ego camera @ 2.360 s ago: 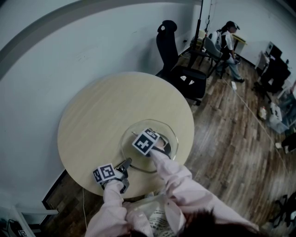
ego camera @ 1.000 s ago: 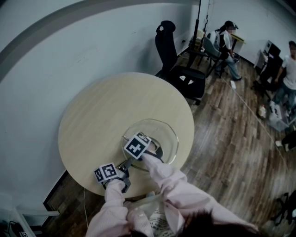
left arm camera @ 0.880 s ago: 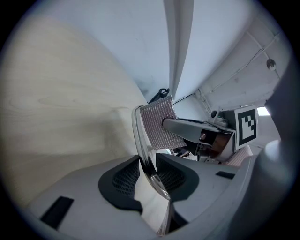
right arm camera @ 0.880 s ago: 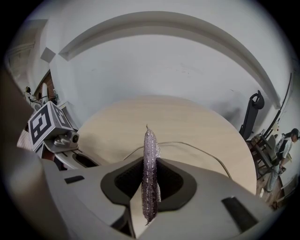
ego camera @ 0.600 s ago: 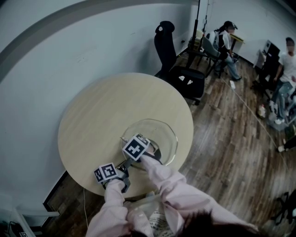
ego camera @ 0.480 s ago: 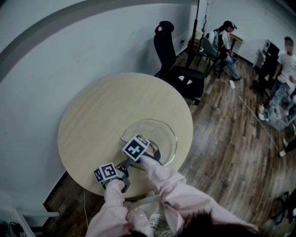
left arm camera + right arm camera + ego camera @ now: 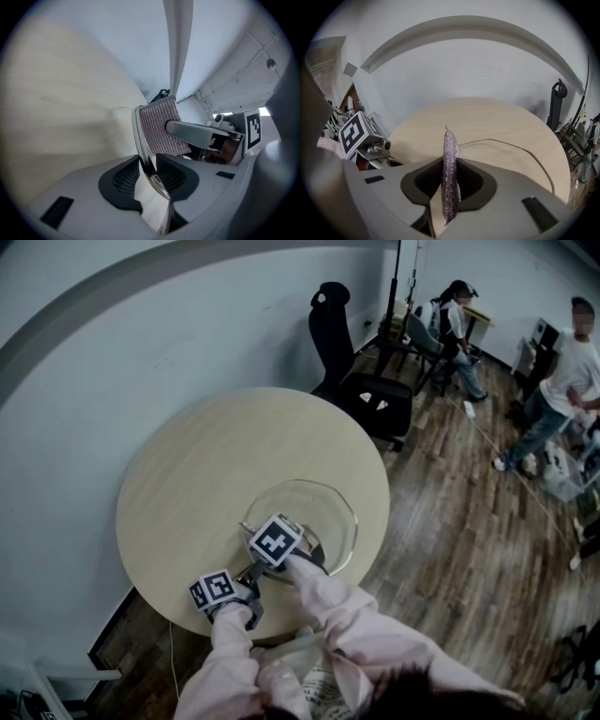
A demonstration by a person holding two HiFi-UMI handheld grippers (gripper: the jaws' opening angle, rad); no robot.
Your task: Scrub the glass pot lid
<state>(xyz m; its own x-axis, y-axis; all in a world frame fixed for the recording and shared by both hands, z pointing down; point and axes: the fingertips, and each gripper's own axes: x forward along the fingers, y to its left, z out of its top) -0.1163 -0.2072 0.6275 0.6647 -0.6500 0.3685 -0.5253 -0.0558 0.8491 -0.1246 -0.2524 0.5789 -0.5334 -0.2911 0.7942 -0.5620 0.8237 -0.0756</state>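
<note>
At the near edge of the round table (image 7: 216,465), we are working with both grippers on the glass pot lid (image 7: 328,512), which is sitting on the tabletop toward its near right side. It is showing as a clear, almost colourless disc with a thin bright metal rim, the pale wood reading straight through it. Closest to us, the left gripper (image 7: 149,176) is clamping that rim, and its own view is giving us the lid edge-on, a shiny curved band running up between the two dark ribbed pads with the jaws set narrowly on it. Just beyond, the same view is showing the scrub pad (image 7: 161,126) face-on as a greyish-pink woven square lying against the glass, with a grey jaw of the right gripper (image 7: 449,180) crossing it. The right gripper view is turning the same pad edge-on: a thin glittery mauve strip standing upright between closed jaws, with the lid's rim arching as a fine wire over the wood behind. The head view is giving neither grip, since the marker cubes are covering both sets of jaws, but it alone is showing the lid's full round outline and the pink sleeves (image 7: 337,606) reaching in. Farther off, past the table, a black office chair (image 7: 361,390) is standing on the dark wood floor (image 7: 469,549), and beyond it one person is sitting (image 7: 455,324) while another is walking (image 7: 562,381) at the right.
</note>
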